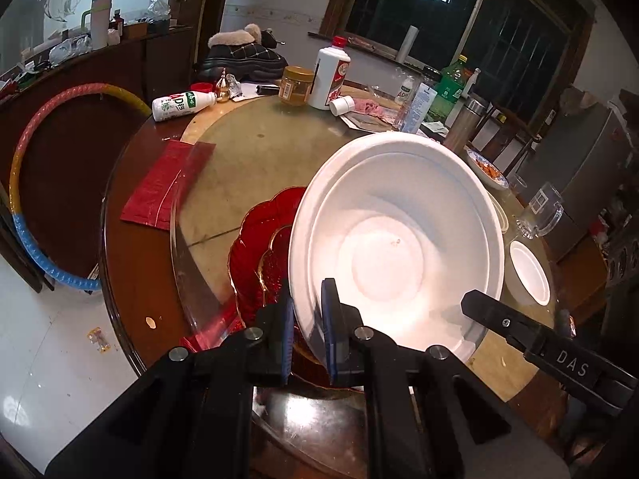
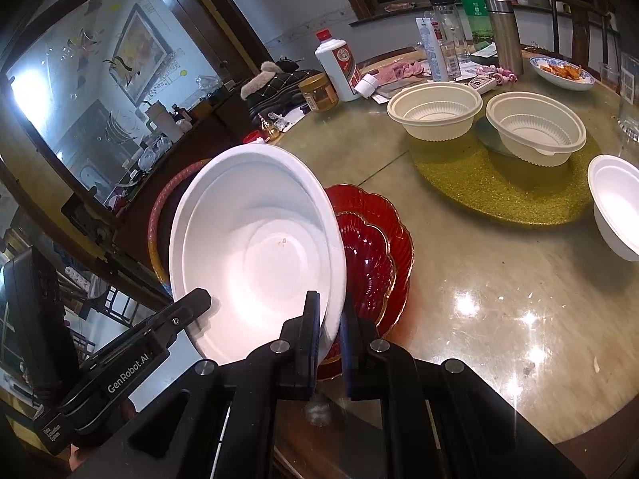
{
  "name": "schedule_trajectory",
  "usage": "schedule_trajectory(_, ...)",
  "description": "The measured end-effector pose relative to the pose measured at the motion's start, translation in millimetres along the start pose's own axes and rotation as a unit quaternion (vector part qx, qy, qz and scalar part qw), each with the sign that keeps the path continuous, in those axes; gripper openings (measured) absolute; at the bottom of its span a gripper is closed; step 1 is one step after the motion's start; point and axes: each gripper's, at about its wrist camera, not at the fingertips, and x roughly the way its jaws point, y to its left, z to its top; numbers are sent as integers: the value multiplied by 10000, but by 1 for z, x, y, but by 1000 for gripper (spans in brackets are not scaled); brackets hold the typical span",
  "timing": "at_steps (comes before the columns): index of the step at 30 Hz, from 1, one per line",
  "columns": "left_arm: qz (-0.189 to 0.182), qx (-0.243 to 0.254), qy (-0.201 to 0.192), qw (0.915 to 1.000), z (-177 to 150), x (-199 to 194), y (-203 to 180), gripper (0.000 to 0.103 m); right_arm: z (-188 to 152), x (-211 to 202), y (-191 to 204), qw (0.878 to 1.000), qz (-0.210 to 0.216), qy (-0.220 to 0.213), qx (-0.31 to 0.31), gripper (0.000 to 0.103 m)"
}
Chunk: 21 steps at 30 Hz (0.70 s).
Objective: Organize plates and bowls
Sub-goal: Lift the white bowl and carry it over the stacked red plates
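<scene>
Big white bowl going two-handed

Left gripper [image 1: 307,331] and right gripper [image 2: 331,331] are both clamped on opposite rims of the white bowl [image 1: 395,247], tilted above the stacked red plates [image 2: 371,255], probably for steadiness.

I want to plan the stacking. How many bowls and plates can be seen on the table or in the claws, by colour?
White bowls: 2, the large held one and a small one
Cream bowls: 2
Red plates: 2, stacked
Blue-patterned dish with food: 1
Total: 7
</scene>
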Motion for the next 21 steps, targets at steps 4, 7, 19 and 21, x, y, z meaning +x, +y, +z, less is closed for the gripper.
schedule_trajectory(4, 1, 22, -38, 10000, -1, -4, -2, 10, -1, -3, 1, 10000, -15, -22, -16, 9)
schedule_trajectory(7, 11, 30, -25, 10000, -2, -3, -1, 10, -2, -3, -1, 10000, -14, -12, -5, 9)
schedule_trajectory(19, 2, 26, 54, 10000, -2, 0, -4, 10, -3, -3, -7, 10000, 38, 23, 51, 9)
schedule_trajectory(21, 6, 27, 67, 10000, -3, 0, -3, 10, -4, -2, -7, 10000, 48, 44, 54, 9)
